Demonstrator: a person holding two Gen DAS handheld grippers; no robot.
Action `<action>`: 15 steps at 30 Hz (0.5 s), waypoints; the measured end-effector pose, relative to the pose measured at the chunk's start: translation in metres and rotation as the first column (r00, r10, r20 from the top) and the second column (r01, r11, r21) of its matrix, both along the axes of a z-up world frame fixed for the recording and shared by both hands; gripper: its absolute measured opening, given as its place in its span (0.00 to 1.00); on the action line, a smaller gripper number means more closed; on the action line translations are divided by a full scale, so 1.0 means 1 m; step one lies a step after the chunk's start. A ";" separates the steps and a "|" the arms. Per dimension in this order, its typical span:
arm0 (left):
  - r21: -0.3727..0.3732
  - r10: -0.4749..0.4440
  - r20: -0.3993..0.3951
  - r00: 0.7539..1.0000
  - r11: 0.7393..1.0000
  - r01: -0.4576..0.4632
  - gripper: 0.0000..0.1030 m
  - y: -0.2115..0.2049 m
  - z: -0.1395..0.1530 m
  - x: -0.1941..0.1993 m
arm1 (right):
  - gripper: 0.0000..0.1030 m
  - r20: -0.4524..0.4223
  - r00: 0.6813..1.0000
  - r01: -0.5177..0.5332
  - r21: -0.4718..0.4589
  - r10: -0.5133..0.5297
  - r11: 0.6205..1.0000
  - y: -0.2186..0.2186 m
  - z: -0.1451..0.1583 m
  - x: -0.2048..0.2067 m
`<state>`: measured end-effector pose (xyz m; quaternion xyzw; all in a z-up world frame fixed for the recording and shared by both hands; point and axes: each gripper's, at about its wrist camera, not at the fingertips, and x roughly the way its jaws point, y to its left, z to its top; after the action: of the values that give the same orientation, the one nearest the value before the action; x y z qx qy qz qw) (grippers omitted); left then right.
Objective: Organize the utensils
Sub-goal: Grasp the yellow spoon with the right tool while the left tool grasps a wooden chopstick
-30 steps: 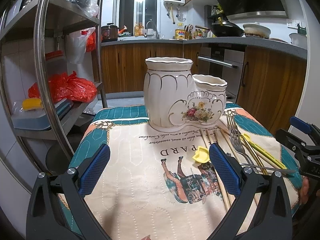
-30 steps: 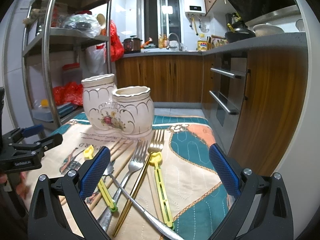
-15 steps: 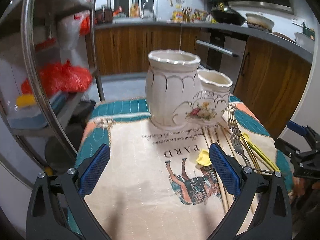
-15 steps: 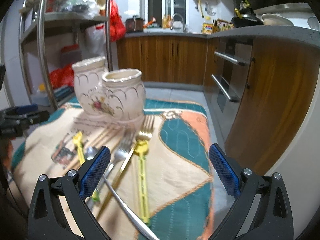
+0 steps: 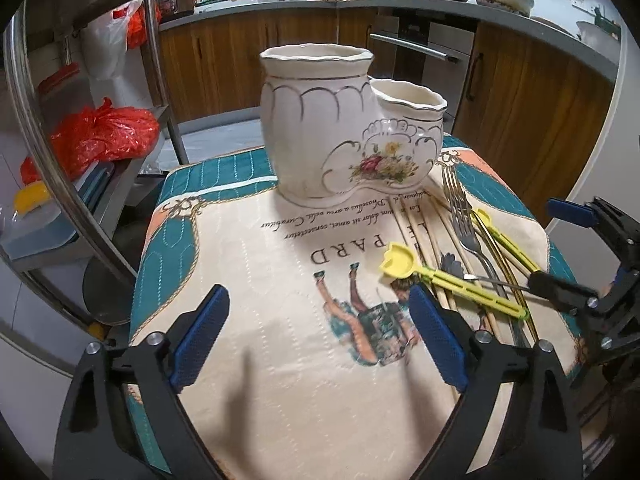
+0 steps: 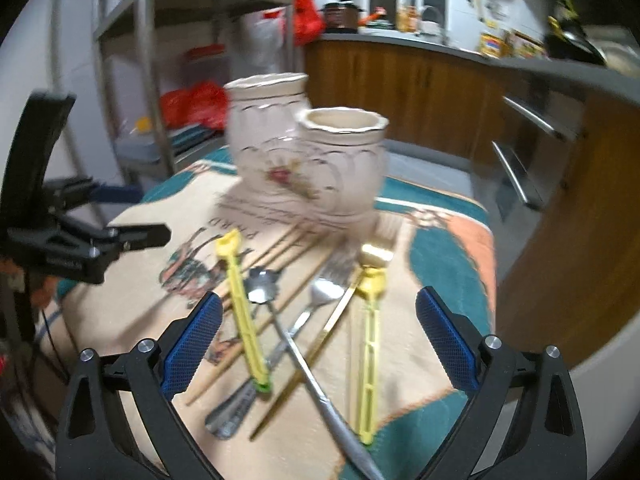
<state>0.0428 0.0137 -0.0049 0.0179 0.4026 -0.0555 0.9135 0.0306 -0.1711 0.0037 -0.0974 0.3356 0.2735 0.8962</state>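
Observation:
A white ceramic double-pot utensil holder with a flower print stands at the far side of the cloth-covered table; it also shows in the right wrist view. Loose utensils lie to its right: silver fork, gold fork, two yellow plastic utensils, a silver spoon and wooden chopsticks. My left gripper is open and empty above the bare cloth. My right gripper is open and empty above the utensil pile.
A steel shelf rack with red bags stands left of the table. Wooden kitchen cabinets and an oven run along the back and right. The table edge drops off on the right.
Both grippers have risen and tilted down toward the table. The right gripper has moved in over the utensils; its view is blurred by motion.

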 end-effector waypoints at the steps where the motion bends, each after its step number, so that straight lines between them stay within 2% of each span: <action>1: -0.005 -0.005 -0.004 1.000 1.000 0.005 0.84 0.002 0.001 -0.002 | 0.93 0.001 1.000 -0.005 -0.005 0.005 1.000 0.002 0.000 0.000; 3: -0.001 -0.014 -0.010 1.000 1.000 0.014 0.80 0.004 0.001 -0.002 | 0.87 -0.012 1.000 -0.007 0.007 0.007 1.000 0.004 -0.001 0.002; 4: 0.009 -0.012 -0.011 1.000 1.000 0.012 0.80 0.004 0.000 -0.003 | 0.78 -0.021 1.000 -0.009 0.009 0.009 1.000 0.005 -0.001 0.003; 7: -0.001 0.006 -0.018 1.000 1.000 -0.006 0.80 0.011 -0.003 -0.001 | 0.59 -0.045 0.997 -0.062 -0.012 0.061 0.998 0.022 -0.002 0.005; 11: -0.016 0.005 -0.013 1.000 1.000 -0.005 0.80 0.015 -0.003 -0.002 | 0.46 -0.053 0.985 -0.170 -0.070 0.167 0.983 0.044 -0.006 0.000; 12: -0.018 0.001 -0.013 1.000 1.000 -0.001 0.80 0.016 -0.003 -0.002 | 0.38 -0.062 0.981 -0.190 -0.095 0.184 0.977 0.050 -0.007 0.000; 13: -0.021 -0.001 -0.013 1.000 1.000 0.001 0.80 0.016 -0.003 -0.002 | 0.33 -0.067 0.980 -0.195 -0.110 0.189 0.975 0.054 -0.009 0.002; 15: -0.031 -0.007 -0.014 1.000 1.000 0.007 0.80 0.017 -0.003 -0.003 | 0.29 -0.090 0.977 -0.205 -0.126 0.195 0.971 0.059 -0.011 0.007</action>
<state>0.0397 0.0307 -0.0081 0.0049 0.4080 -0.0648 0.9107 0.0373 -0.1121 -0.0070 -0.1806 0.3758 0.3427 0.8418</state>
